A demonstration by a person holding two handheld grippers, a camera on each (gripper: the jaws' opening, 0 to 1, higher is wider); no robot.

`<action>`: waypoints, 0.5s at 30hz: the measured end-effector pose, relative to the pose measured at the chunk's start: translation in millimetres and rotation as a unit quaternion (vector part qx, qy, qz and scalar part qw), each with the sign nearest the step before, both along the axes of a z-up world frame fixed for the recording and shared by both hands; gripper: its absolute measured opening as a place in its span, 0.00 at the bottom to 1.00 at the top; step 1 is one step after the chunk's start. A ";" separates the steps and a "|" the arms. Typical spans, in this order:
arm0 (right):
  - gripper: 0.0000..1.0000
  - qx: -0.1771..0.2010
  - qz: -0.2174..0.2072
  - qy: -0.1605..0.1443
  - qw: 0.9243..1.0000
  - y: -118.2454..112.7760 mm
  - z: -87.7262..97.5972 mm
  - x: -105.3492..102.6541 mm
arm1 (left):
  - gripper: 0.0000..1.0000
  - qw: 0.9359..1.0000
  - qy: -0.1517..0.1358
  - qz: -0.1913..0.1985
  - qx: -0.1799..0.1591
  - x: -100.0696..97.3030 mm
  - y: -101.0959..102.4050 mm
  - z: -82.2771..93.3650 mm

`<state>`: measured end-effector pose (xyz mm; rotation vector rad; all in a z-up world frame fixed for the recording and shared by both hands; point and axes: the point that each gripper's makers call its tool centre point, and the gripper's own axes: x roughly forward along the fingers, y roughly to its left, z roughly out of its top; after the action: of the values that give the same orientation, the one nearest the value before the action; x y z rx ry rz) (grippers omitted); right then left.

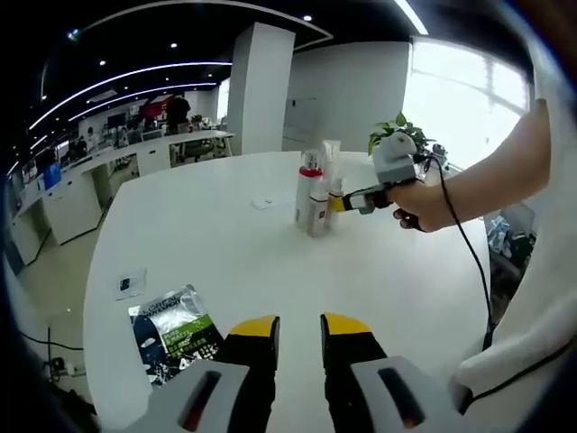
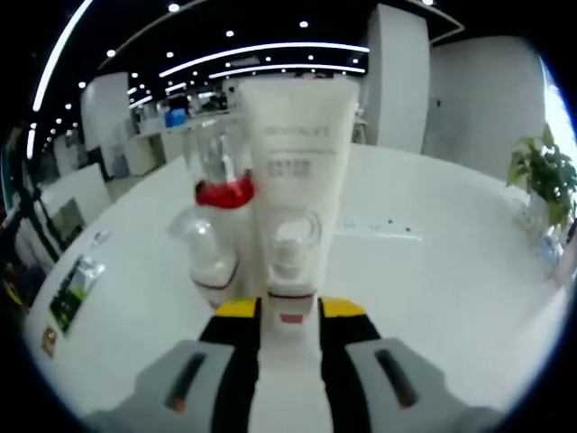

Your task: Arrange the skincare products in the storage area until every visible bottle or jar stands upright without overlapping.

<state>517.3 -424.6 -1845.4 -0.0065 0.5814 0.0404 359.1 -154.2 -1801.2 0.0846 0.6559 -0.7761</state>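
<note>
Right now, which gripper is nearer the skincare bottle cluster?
Right. The right gripper is at the bottle cluster, jaws closed on a small bottle. The left gripper hangs well back over bare table.

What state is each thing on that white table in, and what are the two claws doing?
Small bottle: upright, between the right claw's tips.
White tube: standing upright behind it.
Red-collared bottle: upright, beside the tube.
Foil packet: lying flat near the table edge.
Right claw: shut on the small bottle.
Left claw: open, holding nothing.
</note>
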 end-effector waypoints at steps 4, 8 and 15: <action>0.26 0.001 0.001 0.002 1.000 1.2 0.4 -1.5 | 0.19 1.000 0.000 0.001 0.001 -0.6 1.1 0.0; 0.27 0.004 -0.002 0.004 1.000 0.0 1.1 -6.1 | 0.19 1.000 -0.002 -0.001 0.001 -2.1 1.5 0.0; 0.28 0.069 -0.030 -0.006 0.997 4.7 12.3 -47.7 | 0.19 1.000 -0.004 -0.002 -0.004 -8.4 1.2 3.1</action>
<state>469.6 -419.8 -1833.2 0.1446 0.5658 0.0222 350.7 -153.0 -1798.1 0.0823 0.6453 -0.7826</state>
